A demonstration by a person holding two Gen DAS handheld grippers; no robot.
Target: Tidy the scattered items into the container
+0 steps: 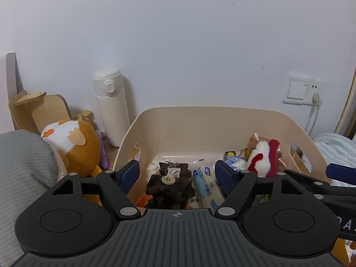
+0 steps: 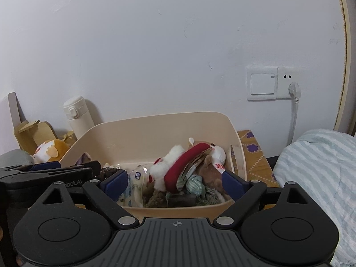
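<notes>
Beige container (image 1: 155, 122) already holds the snack packs and red-white plush (image 1: 264, 160). Both grippers (image 1: 177, 173) (image 2: 175, 183) hang spread, empty, above it. Next probably the orange plush (image 1: 75, 146) left of the container.

Bin (image 1: 142, 129) sits mid-frame against the wall. Inside: dark bundle (image 1: 171, 184) left, packet (image 1: 205, 184) centre, plush (image 1: 264, 158) right. Flask (image 1: 111, 106) stands left of bin; fox plush (image 1: 75, 146) further left. Socket (image 1: 302, 91) upper right.

Before me stands a pale wall (image 2: 155, 44); right, a switch (image 2: 262, 84) beside a socket (image 2: 289, 79), bedding (image 2: 316, 166) below.
</notes>
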